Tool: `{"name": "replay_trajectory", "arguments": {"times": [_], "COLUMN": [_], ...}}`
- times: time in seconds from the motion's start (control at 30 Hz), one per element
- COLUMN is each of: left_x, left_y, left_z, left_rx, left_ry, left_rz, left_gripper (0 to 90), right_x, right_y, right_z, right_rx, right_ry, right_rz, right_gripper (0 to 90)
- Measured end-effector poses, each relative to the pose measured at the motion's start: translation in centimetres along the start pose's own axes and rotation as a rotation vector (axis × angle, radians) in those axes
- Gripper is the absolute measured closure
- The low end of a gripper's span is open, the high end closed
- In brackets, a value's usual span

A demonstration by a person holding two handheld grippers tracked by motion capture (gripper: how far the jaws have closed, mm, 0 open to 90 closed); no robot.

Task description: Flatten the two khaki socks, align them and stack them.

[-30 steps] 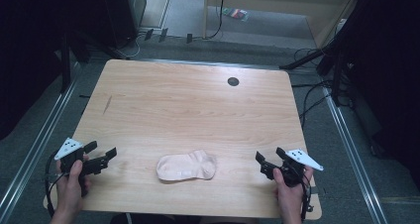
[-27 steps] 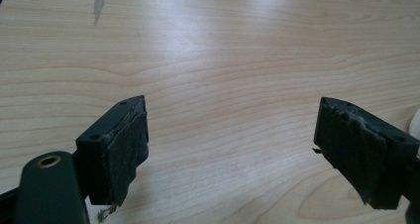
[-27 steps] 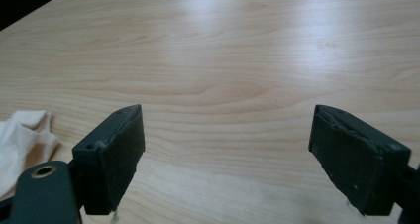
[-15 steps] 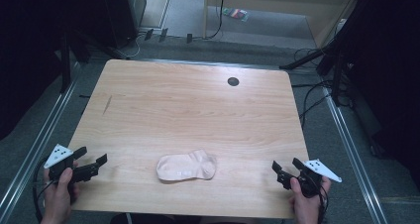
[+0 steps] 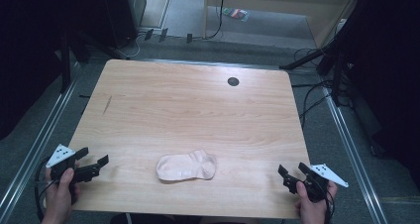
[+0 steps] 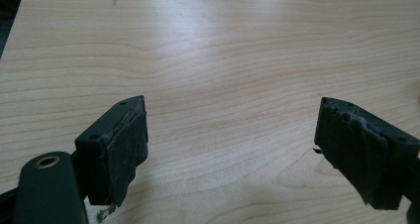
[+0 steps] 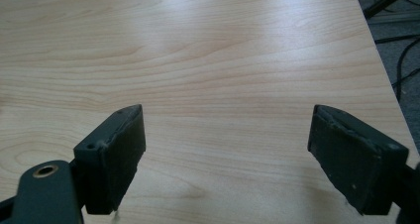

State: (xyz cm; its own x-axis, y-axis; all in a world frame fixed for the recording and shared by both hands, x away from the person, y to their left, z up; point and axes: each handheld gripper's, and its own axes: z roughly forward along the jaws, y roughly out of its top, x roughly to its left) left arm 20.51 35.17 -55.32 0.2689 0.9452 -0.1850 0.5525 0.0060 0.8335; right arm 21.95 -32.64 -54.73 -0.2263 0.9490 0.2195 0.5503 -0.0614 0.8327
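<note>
A pale pink sock (image 5: 187, 166) lies flat on the wooden table (image 5: 188, 105), near the front edge at the middle. My left gripper (image 5: 93, 160) is held at the table's front left corner, open, with nothing between its jaws. In the left gripper view the left gripper (image 6: 233, 149) has its jaws spread wide over bare wood. My right gripper (image 5: 292, 170) is held at the front right corner, open and empty. The right gripper (image 7: 228, 149) looks along bare wood in its own view too. Both stand well apart from the sock.
A small dark round hole (image 5: 233, 81) sits in the tabletop at the back right. A short dark mark (image 5: 107, 104) is on the left side. Cables (image 5: 317, 92) lie on the floor to the right, and metal rails (image 5: 34, 144) run beside the table.
Both hands have drawn back toward the front corners, the left gripper outward to the left and the right gripper outward to the right. The sock has not moved.
</note>
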Motion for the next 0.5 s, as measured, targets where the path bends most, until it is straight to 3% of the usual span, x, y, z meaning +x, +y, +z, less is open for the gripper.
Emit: {"name": "replay_trajectory", "arguments": {"times": [0.17,0.27,0.43,0.5], "left_x": [-0.06,-0.14,-0.13,-0.02], "left_y": [-0.11,-0.18,-0.09,0.07], "left_z": [-0.19,-0.3,-0.16,0.08], "left_rx": [-0.018,-0.027,-0.019,-0.004], "left_ry": [0.009,0.006,-0.003,-0.004], "left_rz": [-0.009,-0.007,-0.004,-0.007], "left_gripper": [13.9,13.9,13.9,13.9], "right_x": [0.35,0.64,0.27,0.37], "right_y": [-0.16,-0.14,-0.06,0.01], "right_z": [0.11,0.23,0.26,0.38], "right_rx": [-0.001,0.012,0.006,0.005], "right_ry": [-0.039,-0.046,-0.046,-0.04], "right_rz": [-0.007,-0.025,0.008,-0.009], "right_gripper": [16.6,16.4,16.3,16.3]}}
